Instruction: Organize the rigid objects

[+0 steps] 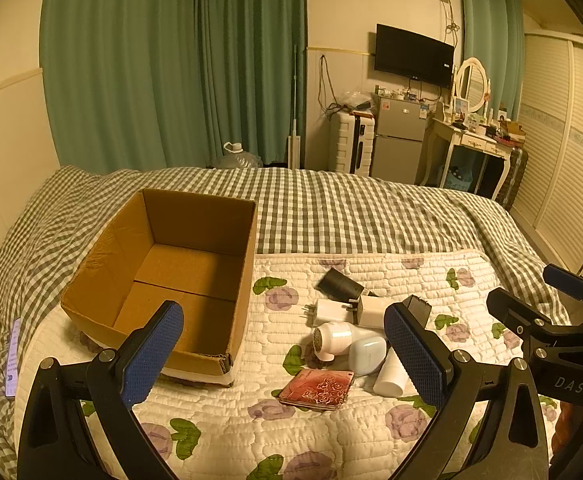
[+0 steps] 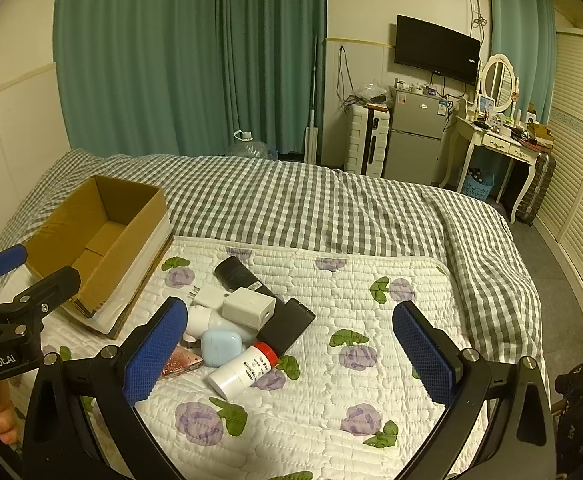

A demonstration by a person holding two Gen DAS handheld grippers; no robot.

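Cardboard box (image 1: 179,276) empty; clutter pile (image 2: 247,320) unsorted on bed (image 2: 331,208); left tongs (image 1: 283,344), right tongs (image 2: 291,344) spread, holding nothing.

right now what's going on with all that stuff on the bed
A person holds a gripper in each hand above a bed. The left gripper and right gripper are both open and hold nothing. A cardboard box sits empty on the quilt. Beside it lies a pile: chargers, a white bottle, a blue case and a pink card holder. Nothing is packed yet.
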